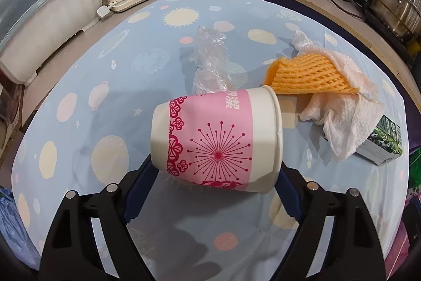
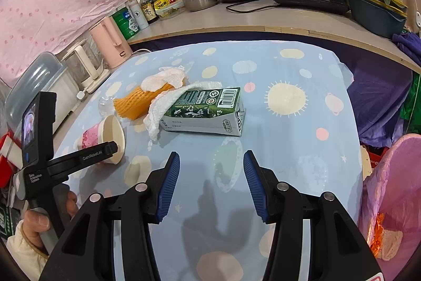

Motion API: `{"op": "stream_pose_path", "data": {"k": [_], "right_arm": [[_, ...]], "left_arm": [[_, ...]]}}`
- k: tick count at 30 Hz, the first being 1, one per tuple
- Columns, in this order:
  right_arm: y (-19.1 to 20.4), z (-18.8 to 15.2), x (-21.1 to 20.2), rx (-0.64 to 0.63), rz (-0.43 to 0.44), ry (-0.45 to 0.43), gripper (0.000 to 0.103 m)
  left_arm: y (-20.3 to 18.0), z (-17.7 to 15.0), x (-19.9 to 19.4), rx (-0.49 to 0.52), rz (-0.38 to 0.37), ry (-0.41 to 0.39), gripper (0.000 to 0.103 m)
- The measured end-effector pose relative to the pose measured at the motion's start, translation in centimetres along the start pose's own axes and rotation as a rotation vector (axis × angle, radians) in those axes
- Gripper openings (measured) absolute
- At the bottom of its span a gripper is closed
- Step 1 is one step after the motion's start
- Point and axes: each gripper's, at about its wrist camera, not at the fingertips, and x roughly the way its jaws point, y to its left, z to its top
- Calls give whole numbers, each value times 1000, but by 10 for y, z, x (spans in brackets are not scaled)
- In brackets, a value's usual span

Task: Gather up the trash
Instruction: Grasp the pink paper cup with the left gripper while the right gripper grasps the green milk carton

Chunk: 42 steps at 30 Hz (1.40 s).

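The paper cup is straddled by the wide-open left gripper; the right gripper, half-open, is held empty above the tablecloth.

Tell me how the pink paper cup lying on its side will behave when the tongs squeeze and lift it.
The paper cup looks thin-walled and empty, so it is probably very light and may dent if the left tongs squeeze hard. Lying on its side on the tablecloth, it could roll away from a nudge. Its tapered body might slip toward the narrow end.
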Motion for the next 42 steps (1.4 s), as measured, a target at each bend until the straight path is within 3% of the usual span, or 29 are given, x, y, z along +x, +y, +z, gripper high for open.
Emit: {"op": "stream_pose_path", "data": {"k": [11, 14, 28, 35, 42], "right_arm": [[-9, 24, 9, -44, -32, -27, 53], [-15, 33, 17, -37, -15, -22, 53], [-10, 73, 75, -176, 117, 42, 76], [-6, 72, 97, -191, 176, 118, 77], [-1, 45, 76, -225, 184, 151, 63]], "left_arm": [[7, -1, -25, -13, -8, -31, 80], [9, 0, -30, -18, -10, -32, 80], [6, 1, -38, 3, -42, -20, 80], [-4, -8, -39, 31, -62, 0, 80], [-13, -23, -41, 59, -78, 18, 80]]}}
